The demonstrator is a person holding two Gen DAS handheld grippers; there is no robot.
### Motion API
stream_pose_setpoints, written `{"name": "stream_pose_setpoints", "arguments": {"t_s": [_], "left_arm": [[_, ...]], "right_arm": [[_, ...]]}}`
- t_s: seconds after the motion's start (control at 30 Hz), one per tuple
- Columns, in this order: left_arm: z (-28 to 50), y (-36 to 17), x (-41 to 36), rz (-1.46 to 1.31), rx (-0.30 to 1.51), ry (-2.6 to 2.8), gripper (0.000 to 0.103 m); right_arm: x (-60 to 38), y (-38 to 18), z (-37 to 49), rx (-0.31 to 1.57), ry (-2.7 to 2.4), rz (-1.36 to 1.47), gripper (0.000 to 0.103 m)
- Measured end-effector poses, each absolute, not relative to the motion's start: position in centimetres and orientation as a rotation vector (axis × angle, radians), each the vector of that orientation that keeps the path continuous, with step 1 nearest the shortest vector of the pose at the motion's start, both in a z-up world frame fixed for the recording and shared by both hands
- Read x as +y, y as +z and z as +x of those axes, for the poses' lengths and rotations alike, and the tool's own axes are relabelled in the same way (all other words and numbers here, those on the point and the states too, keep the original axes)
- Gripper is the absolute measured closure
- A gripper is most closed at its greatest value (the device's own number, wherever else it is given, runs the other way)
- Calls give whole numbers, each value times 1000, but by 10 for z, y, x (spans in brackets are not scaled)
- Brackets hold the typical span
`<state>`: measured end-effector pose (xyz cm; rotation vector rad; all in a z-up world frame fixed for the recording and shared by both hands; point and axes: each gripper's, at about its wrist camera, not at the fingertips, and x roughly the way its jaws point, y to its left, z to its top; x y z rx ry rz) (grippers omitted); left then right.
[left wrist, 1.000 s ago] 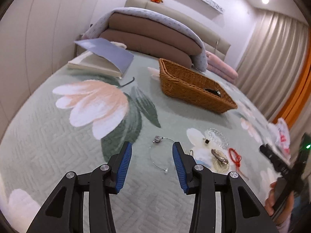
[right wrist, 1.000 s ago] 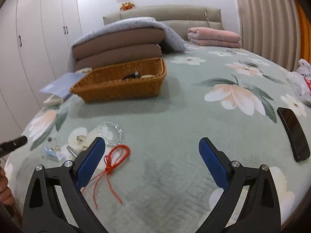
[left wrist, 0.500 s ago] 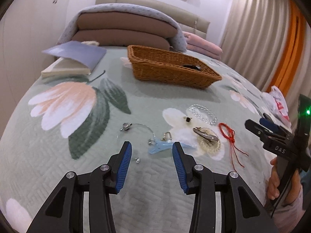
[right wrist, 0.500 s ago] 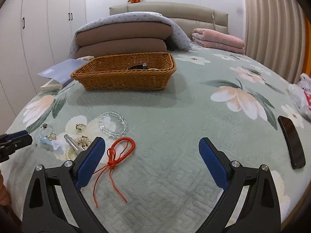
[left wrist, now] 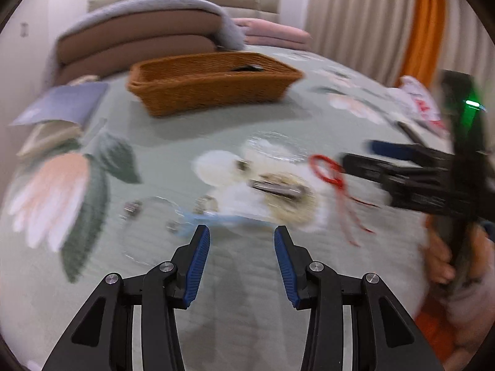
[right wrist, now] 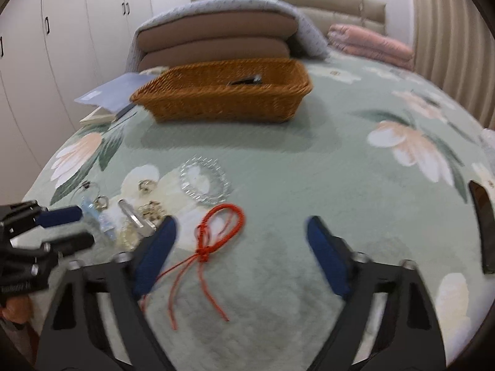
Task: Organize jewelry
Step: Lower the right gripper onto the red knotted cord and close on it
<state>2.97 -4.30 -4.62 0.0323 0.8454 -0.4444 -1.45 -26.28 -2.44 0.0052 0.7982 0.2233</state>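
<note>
While the right gripper (right wrist: pixel 241 241) has just been closing over the red cord (right wrist: pixel 216 232) – nothing pinched yet – the left gripper (left wrist: pixel 242 247) hangs half-open, empty. Next: pinch the knot, carry it to the basket (right wrist: pixel 222 105).

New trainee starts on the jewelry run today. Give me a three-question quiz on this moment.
1. True or false: the red cord lies inside the wicker basket.
2. Which gripper is nearest the red cord? A) left gripper B) right gripper
3. What lies between the basket and the cord?

Key: 1. False, it lies on the bedspread. 2. B. 3. The clear bead bracelet.
</note>
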Motion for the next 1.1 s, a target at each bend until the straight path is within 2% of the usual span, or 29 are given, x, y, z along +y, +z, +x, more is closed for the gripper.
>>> {"name": "stream_pose_setpoints", "arguments": {"t_s": [0.03,0.17,0.4,0.57,0.7,0.87,1.1], "left_arm": [[27,-46,-44,25,856,-485,58],[14,-46,-48,27,862,-537,58],[35,-30,-29,19,771,-359,58],[53,-48,-28,12,838,-331,58],[40,-42,-35,8,820,-438,58],[19,-47,-53,21,904,-649,58],[17,-37,-48,43,847,-580,58]], "right_arm": [[-261,-27,-12,820,225,6,40],[-258,-41,-4,878,198,-2,49],[-256,-42,-2,876,220,15,49],[-254,-44,-3,878,229,1,49],[-252,-44,-5,877,230,-15,49],[-250,-45,-8,873,230,-42,49],[-257,-44,-9,875,239,-19,49]]}}
